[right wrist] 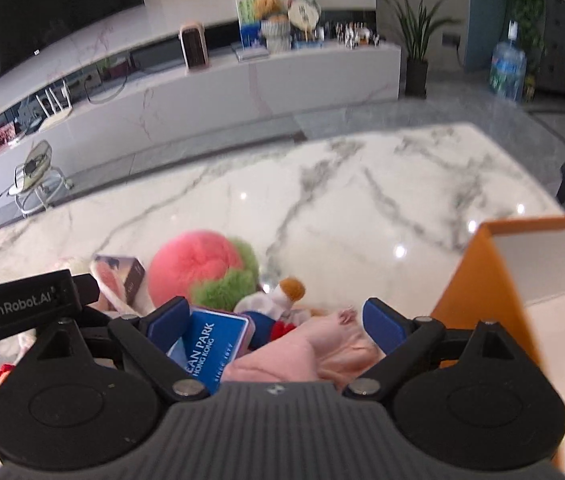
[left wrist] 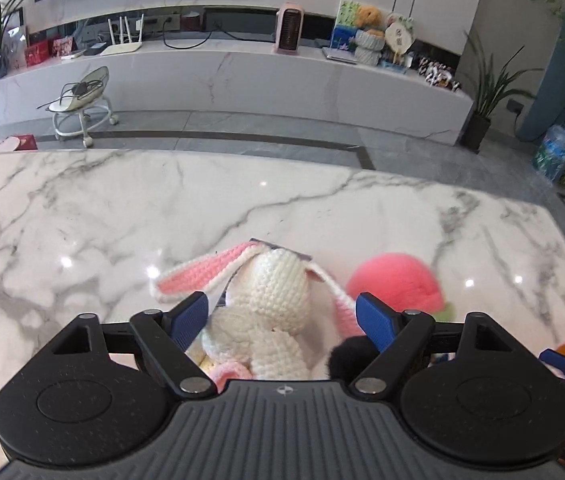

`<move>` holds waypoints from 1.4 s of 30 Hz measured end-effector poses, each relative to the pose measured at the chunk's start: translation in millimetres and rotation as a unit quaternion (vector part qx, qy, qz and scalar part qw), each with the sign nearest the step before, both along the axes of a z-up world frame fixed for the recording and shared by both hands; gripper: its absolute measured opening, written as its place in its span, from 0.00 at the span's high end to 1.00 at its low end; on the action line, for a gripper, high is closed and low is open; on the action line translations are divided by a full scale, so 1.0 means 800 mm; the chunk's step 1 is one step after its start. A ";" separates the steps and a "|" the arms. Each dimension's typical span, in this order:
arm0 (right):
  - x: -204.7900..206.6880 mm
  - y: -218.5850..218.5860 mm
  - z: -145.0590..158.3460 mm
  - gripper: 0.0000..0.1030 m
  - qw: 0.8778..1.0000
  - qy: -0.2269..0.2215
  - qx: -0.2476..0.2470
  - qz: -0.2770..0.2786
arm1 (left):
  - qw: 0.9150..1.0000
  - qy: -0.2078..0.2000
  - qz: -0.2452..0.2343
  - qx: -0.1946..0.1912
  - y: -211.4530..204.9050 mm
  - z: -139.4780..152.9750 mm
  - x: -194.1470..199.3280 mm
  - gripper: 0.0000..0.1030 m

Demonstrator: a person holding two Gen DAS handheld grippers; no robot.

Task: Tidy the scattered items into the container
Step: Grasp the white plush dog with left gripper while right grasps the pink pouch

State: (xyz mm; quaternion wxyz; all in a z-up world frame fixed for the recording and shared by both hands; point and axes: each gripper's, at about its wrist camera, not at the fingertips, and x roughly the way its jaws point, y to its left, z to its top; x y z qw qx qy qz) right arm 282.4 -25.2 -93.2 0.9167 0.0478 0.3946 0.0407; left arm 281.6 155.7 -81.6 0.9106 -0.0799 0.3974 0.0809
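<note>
Both tools are wide open and hold nothing. The left tool [left wrist: 282, 316] stands around the crocheted rabbit [left wrist: 270, 292] on the marble surface [left wrist: 122, 208]. The right tool [right wrist: 276, 322] is over a blue card [right wrist: 210, 348] and pink cloth [right wrist: 314, 352], beside the orange container [right wrist: 490, 292].

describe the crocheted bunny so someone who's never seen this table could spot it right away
On the white marble table, look at the toy pile nearest the left gripper. The crocheted bunny lies between its open jaws, left of the round pink plush. Only it is knitted white yarn with long pink-lined ears.

"GenRobot.AI" on the black bar [right wrist: 18, 304]; "…EAN PARK HONG KONG" on the blue card [right wrist: 210, 346].
</note>
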 end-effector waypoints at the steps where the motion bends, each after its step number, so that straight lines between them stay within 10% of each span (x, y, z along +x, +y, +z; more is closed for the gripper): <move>1: 0.006 0.001 -0.007 0.08 1.000 0.007 0.001 0.000 | 1.000 -0.001 -0.001 0.009 -0.001 -0.003 0.000 0.07; 9: -0.002 0.018 -0.015 0.26 0.999 -0.001 -0.015 0.039 | 1.000 0.014 -0.016 0.004 0.002 -0.015 -0.012 0.33; 21: -0.078 0.017 -0.005 0.39 0.998 0.012 -0.007 0.066 | 0.998 0.044 -0.036 0.014 0.001 -0.004 -0.096 0.47; 31: -0.136 0.000 0.023 0.81 0.997 -0.006 0.012 0.076 | 0.998 0.043 -0.039 0.011 0.007 0.011 -0.173 0.61; 37: -0.162 -0.016 0.042 0.59 0.997 -0.020 0.036 0.065 | 0.999 0.007 -0.045 0.005 0.010 0.036 -0.203 0.68; 42: -0.192 -0.015 0.057 0.52 0.995 -0.042 0.038 0.087 | 0.998 -0.010 -0.060 0.011 0.001 0.048 -0.227 0.56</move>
